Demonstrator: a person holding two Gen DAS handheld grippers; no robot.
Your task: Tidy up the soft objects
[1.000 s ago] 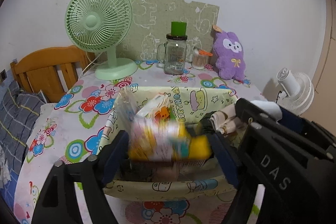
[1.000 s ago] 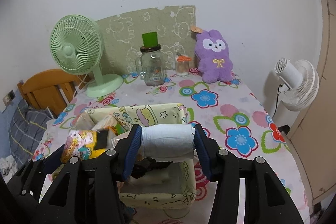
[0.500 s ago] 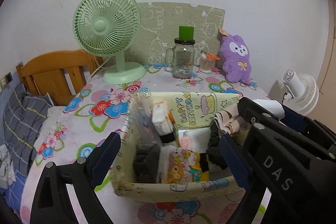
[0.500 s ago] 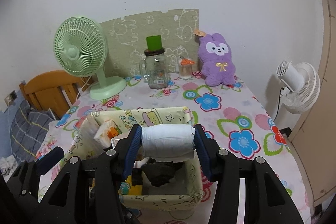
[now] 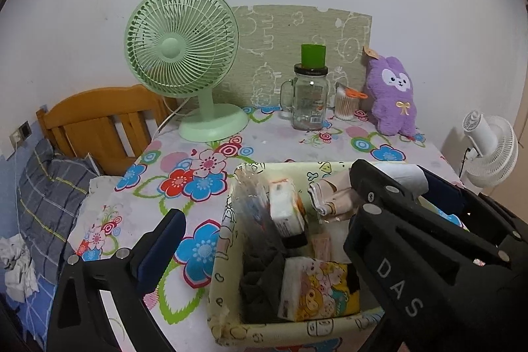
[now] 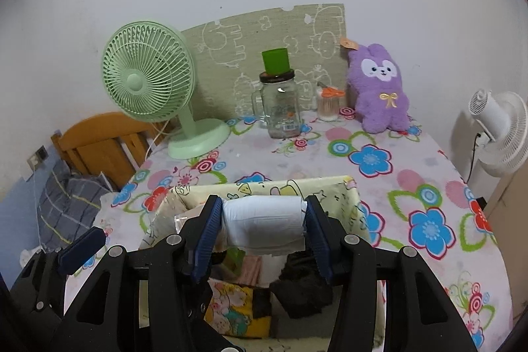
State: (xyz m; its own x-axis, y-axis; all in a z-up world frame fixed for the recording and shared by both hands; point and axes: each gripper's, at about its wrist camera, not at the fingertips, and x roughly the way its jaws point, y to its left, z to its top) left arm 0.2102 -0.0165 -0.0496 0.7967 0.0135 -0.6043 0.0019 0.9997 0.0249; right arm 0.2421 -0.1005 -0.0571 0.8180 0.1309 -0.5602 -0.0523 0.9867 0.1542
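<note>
A pale yellow fabric basket [image 5: 227, 259] with cartoon prints stands on the flowered table; it also shows in the right wrist view [image 6: 349, 190]. Inside lie a cartoon tissue pack [image 5: 316, 292], a white and orange pack [image 5: 285, 210], dark cloth [image 5: 260, 272] and a folded beige cloth [image 5: 333, 197]. My right gripper [image 6: 262, 220] is shut on a white rolled soft pack [image 6: 264, 223], held just above the basket. My left gripper [image 5: 264, 240] is open and empty over the basket's left side; its right finger is hidden behind the right gripper's body.
At the back of the table stand a green fan [image 5: 181, 55], a glass jar with a green cup on it [image 5: 310, 98], a cotton swab jar [image 5: 345, 104] and a purple plush rabbit [image 5: 392, 98]. A wooden chair [image 5: 102, 121] and bedding are left; a white fan [image 5: 491, 147] is right.
My left gripper opened and let the cartoon tissue pack drop into the basket, then drew back to the left. My right gripper still holds the white roll above the basket.
</note>
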